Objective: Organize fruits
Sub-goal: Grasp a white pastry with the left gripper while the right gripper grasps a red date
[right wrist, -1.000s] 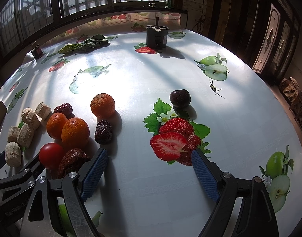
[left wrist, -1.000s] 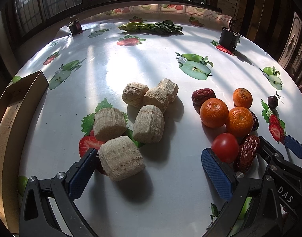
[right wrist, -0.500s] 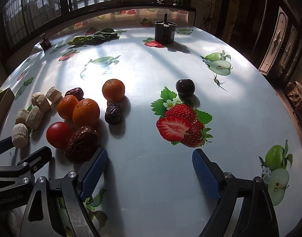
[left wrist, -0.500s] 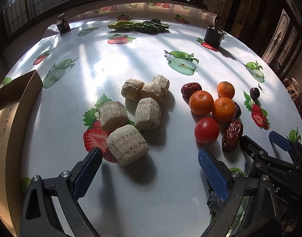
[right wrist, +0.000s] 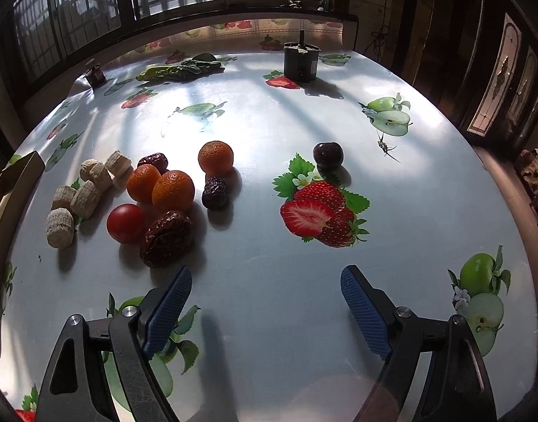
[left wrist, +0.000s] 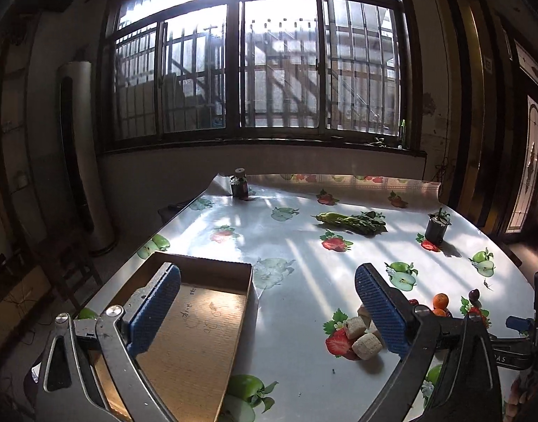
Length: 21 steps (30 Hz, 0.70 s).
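Observation:
In the right wrist view, three oranges, a red tomato, dark red dates and a dark cherry lie on the fruit-print tablecloth. Several pale beige cut pieces lie to their left. My right gripper is open and empty, low over the cloth in front of the fruit. My left gripper is open and empty, raised high. Its left finger is over the cardboard box, and its right finger hides part of the beige pieces.
A dark cylinder and a small jar stand at the far edge, with leafy greens between them. The box edge shows at the left. A barred window is behind the table.
My left gripper has risen and pulled back to the left, now looking over the box and at the window. My right gripper has backed off slightly from the fruit. No fruit has moved.

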{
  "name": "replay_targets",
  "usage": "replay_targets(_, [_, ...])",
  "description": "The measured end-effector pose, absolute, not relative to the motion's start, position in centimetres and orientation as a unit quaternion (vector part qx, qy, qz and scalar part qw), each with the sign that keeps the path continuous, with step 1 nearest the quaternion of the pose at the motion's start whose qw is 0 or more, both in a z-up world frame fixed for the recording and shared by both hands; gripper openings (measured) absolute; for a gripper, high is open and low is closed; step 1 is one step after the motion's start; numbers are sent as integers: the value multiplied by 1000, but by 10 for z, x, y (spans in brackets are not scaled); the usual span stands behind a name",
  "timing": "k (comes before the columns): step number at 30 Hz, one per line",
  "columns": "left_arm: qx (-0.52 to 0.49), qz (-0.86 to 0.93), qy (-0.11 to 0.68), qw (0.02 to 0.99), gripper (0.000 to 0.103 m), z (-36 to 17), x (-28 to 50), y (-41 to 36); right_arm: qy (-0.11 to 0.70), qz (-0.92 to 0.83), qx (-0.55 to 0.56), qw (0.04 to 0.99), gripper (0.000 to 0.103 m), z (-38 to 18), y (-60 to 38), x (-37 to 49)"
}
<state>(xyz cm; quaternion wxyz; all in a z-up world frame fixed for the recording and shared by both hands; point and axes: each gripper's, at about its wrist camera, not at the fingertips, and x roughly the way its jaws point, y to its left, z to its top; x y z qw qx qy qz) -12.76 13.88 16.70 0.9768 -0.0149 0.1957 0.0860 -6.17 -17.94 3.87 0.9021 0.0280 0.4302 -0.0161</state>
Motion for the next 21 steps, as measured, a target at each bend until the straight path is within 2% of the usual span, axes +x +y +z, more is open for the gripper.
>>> replay_targets(5, [-42, 44, 211, 976, 103, 161, -123, 146, 343, 21, 93, 935, 90, 106, -187, -83])
replay_targets(7, [-49, 20, 237, 970, 103, 145, -116, 142, 307, 47, 117, 943, 90, 112, -186, -88])
replay_targets(11, [-56, -1, 284, 957, 103, 118, -100, 136, 385, 18, 111, 916, 90, 77, -179, -64])
replay_targets(13, [-63, -6, 297, 953, 102, 110, -95, 137, 399, 25, 121, 909, 89, 63, -179, -61])
replay_targets(15, [-77, -14, 312, 947, 94, 105, -89, 139, 406, 37, 130, 904, 89, 58, -178, -59])
replay_targets(16, [-84, -19, 324, 942, 86, 101, -85, 139, 406, 42, 132, 903, 88, 58, -177, -58])
replay_targets(17, [-91, -23, 335, 938, 78, 97, -81, 141, 405, 47, 135, 903, 86, 58, -176, -56])
replay_targets(19, [-107, -34, 358, 927, 68, 88, -74, 142, 414, 55, 137, 898, 49, 56, -174, -51])
replay_targets(20, [-113, -40, 368, 922, 66, 83, -71, 141, 420, 58, 141, 895, 44, 53, -174, -47])
replay_targets(21, [-117, -44, 377, 918, 66, 79, -69, 140, 421, 60, 146, 893, 44, 50, -174, -45])
